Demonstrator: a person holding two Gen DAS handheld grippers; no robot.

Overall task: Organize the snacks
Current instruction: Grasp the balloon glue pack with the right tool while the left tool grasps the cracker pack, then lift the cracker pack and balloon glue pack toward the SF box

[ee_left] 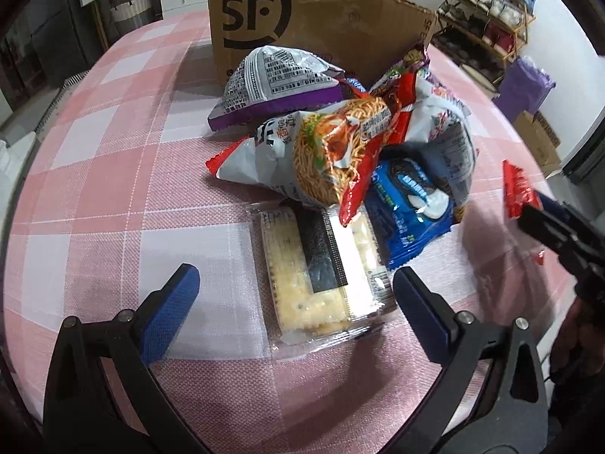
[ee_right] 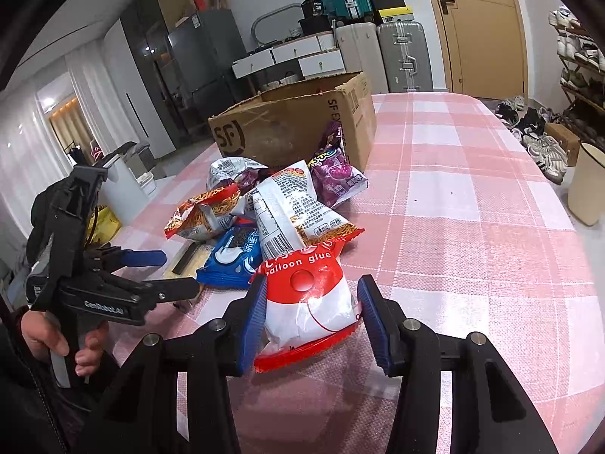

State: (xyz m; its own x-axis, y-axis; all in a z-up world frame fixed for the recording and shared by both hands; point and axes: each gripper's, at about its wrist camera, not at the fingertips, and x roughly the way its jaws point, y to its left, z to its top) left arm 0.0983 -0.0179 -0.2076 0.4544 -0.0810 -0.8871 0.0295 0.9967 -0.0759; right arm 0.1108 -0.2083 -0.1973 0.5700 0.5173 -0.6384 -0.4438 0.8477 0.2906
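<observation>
Most snacks lay piled on the surface outside the cardboard box — right tongs clasped the red-and-white packet, left tongs gaped wide.

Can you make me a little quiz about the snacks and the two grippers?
1. True or false: the left gripper is shut on the blue cookie pack.
2. Which word is printed on the red-and-white packet between the right gripper fingers: A) balloon, B) banana, C) butter?
3. Fill in: the cardboard box behind the snack pile shows the letters ____.

Key:
1. False. It is open, either side of the clear cracker pack.
2. A.
3. SF.
</observation>
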